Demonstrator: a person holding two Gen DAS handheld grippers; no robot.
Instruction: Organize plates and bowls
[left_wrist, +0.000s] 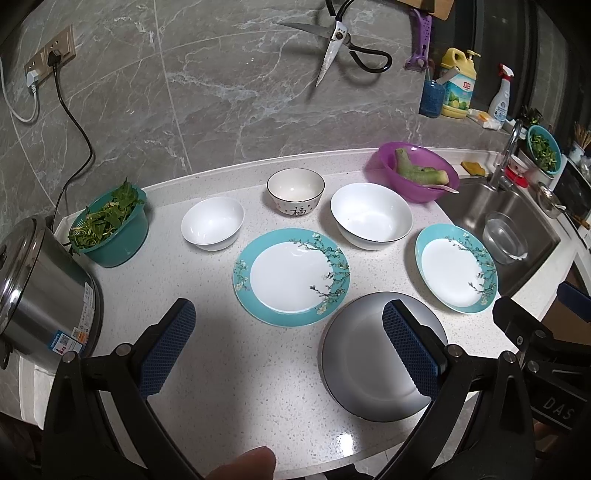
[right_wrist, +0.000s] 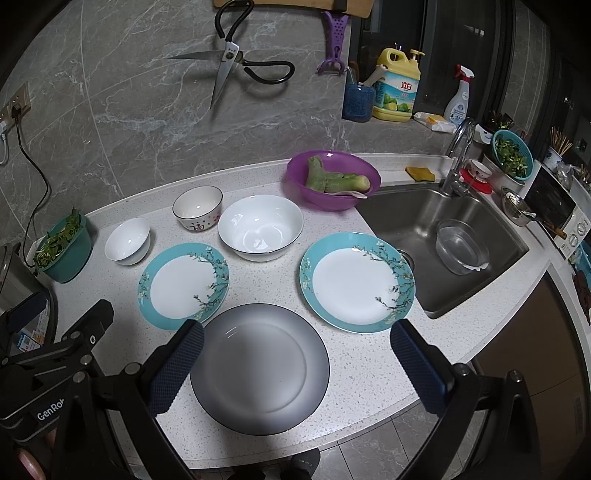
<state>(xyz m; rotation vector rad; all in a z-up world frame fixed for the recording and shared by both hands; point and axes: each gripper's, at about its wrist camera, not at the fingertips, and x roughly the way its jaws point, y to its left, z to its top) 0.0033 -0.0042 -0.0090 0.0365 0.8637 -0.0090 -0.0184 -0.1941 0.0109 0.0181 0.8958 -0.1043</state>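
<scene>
On the white counter (left_wrist: 229, 369) lie two teal-rimmed floral plates, one in the middle (left_wrist: 291, 277) (right_wrist: 183, 286) and one by the sink (left_wrist: 456, 273) (right_wrist: 357, 282). A grey plate (left_wrist: 364, 358) (right_wrist: 260, 367) rests near the front edge. Behind stand a small white bowl (left_wrist: 213, 223) (right_wrist: 127, 240), a patterned bowl (left_wrist: 295, 192) (right_wrist: 198, 208) and a large white bowl (left_wrist: 371, 216) (right_wrist: 260, 227). My left gripper (left_wrist: 290, 347) hovers open above the front of the counter, its right finger over the grey plate. My right gripper (right_wrist: 297, 365) is open, straddling the grey plate from above.
A teal basket of greens (left_wrist: 110, 227) and a steel rice cooker (left_wrist: 40, 291) sit at the left. A purple bowl with vegetables (left_wrist: 412, 171) (right_wrist: 332, 179) stands by the sink (right_wrist: 443, 236), which holds a clear bowl. Scissors (left_wrist: 334, 48) hang on the wall.
</scene>
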